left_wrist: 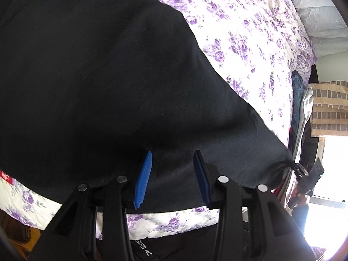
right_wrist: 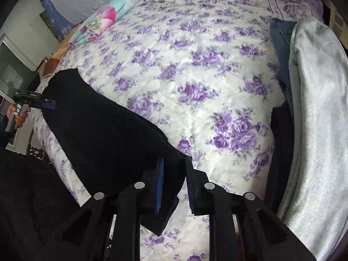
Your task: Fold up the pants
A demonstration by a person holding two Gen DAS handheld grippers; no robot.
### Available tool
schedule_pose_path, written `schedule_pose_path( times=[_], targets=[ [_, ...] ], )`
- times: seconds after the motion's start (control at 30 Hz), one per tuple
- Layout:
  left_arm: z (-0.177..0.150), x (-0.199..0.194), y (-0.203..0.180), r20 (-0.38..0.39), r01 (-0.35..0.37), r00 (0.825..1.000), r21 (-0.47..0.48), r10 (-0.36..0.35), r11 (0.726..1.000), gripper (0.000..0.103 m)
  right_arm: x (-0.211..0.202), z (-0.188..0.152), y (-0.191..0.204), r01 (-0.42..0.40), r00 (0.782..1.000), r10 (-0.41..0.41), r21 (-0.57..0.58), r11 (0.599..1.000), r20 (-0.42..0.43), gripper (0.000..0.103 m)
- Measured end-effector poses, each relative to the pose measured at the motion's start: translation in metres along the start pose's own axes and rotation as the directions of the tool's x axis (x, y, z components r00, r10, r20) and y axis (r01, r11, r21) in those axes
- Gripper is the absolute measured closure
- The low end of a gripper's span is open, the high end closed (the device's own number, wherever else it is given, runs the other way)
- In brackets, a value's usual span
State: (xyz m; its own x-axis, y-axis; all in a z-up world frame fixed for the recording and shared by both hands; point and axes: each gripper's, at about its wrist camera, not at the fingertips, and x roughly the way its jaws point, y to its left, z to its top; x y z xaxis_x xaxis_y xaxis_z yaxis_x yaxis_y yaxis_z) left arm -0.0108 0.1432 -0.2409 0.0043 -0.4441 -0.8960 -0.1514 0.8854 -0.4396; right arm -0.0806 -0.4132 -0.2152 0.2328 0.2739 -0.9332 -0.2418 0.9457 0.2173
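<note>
Pants: the black pants [left_wrist: 91, 82] lie spread over the bed's floral bedspread [left_wrist: 250, 43], one corner lifted off it; a red tag [left_wrist: 6, 177] shows at their left edge in the left wrist view.
Left gripper: the left gripper [left_wrist: 171, 178] has its blue-padded jaws apart, with the near edge of the pants between them; whether the pads touch the cloth cannot be told.
Right gripper: the right gripper [right_wrist: 174, 187] has its jaws set around a corner of the pants [right_wrist: 104, 130], which hangs between and below the pads [right_wrist: 159, 187].
Beside the pants: a grey blanket [right_wrist: 315, 108] and blue jeans [right_wrist: 280, 43] lie along the bed's right side.
Far end: a bright flowered pillow [right_wrist: 106, 19].
</note>
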Motion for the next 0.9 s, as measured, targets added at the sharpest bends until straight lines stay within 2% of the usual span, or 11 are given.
schedule_pose_path(
  times=[0.1,0.2,0.3,0.37,0.43,0.47,0.53,0.6,0.73,0.8,0.9],
  targets=[
    [-0.002,-0.003,0.008,0.01,-0.016,1.0,-0.021,0.017,1.0,0.064,0.007,-0.003,-0.004,0.019,1.0,-0.019,0.031,0.999,0.004,0.063],
    [-0.004,-0.013,0.015,0.046,-0.031,0.998,-0.034,0.032,0.999,0.064,-0.019,0.003,-0.007,-0.014,0.993,0.003,0.095,0.995,0.122,0.054],
    [-0.003,-0.022,0.028,0.092,-0.051,0.994,-0.048,0.055,0.998,0.061,-0.028,0.011,0.005,-0.236,0.951,0.201,0.134,0.962,0.234,0.044],
    [-0.001,-0.022,0.042,0.105,-0.058,0.992,-0.068,0.065,0.996,0.06,-0.007,0.012,0.019,-0.323,0.936,0.292,0.154,0.934,0.197,0.039],
    [0.0,-0.021,0.058,0.104,-0.04,0.993,-0.098,0.051,0.994,0.062,0.024,0.007,0.033,-0.19,0.981,0.186,0.132,0.973,0.048,0.04],
    [0.0,-0.023,0.065,0.105,-0.01,0.994,-0.11,0.021,0.994,0.068,0.027,0.005,0.044,-0.126,0.992,0.124,0.073,0.989,0.035,0.043],
    [-0.003,-0.035,0.075,0.129,0.004,0.992,-0.11,0.011,0.994,0.068,0.021,0.013,0.062,-0.043,0.999,0.043,0.014,0.999,0.002,0.042],
    [-0.008,-0.061,0.079,0.193,0.001,0.981,-0.065,0.011,0.998,0.065,0.012,0.032,0.076,-0.047,0.999,0.047,0.025,0.999,0.011,0.041],
    [-0.008,-0.128,0.096,0.399,-0.081,0.914,0.002,0.074,0.997,0.034,0.001,0.091,0.145,-0.045,0.991,0.055,-0.084,0.995,0.121,0.033],
    [-0.005,-0.154,0.112,0.478,-0.195,0.86,-0.018,0.18,0.981,0.033,0.009,0.127,0.198,-0.058,0.983,0.087,-0.174,0.983,0.161,0.033],
    [-0.003,-0.177,0.138,0.535,-0.273,0.804,-0.052,0.258,0.961,0.029,0.039,0.186,0.292,-0.129,0.973,0.185,-0.337,0.933,0.14,0.033]
  ],
)
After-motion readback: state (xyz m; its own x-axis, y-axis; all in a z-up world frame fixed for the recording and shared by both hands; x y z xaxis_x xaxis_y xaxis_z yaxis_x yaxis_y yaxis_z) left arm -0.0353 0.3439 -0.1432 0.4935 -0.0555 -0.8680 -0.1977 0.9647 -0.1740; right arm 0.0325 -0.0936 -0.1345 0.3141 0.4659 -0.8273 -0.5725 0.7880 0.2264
